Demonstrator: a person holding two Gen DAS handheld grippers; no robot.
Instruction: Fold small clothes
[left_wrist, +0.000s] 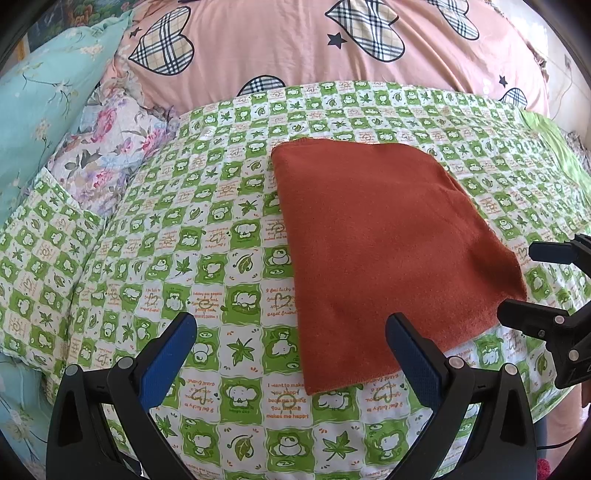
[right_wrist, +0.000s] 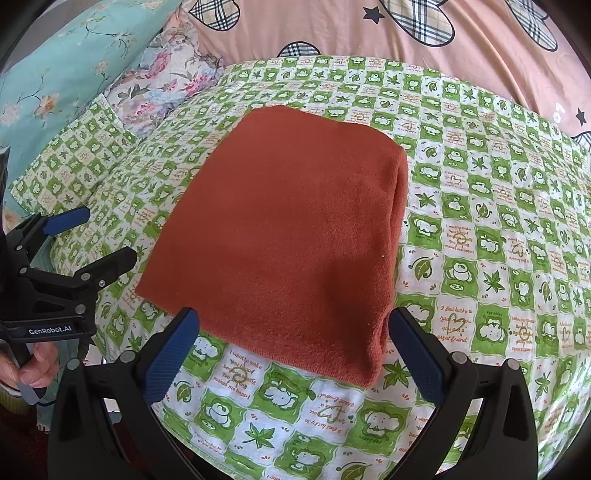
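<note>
Rust cloth (left_wrist: 384, 251) lies folded flat on the green checked sheet (left_wrist: 207, 280) of the bed, fold edge on its right. Left claw (left_wrist: 291, 354) spread wide, empty, fingers straddling the cloth's near-left corner. Right claw (right_wrist: 293, 350) also spread wide, empty, at the near edge. Pink quilt (left_wrist: 280, 48) behind.

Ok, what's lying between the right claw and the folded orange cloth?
Nothing but bare green-checked sheet. In the right wrist view the open right claw sits just short of the folded orange cloth, with only a narrow strip of sheet at its near edge.
</note>
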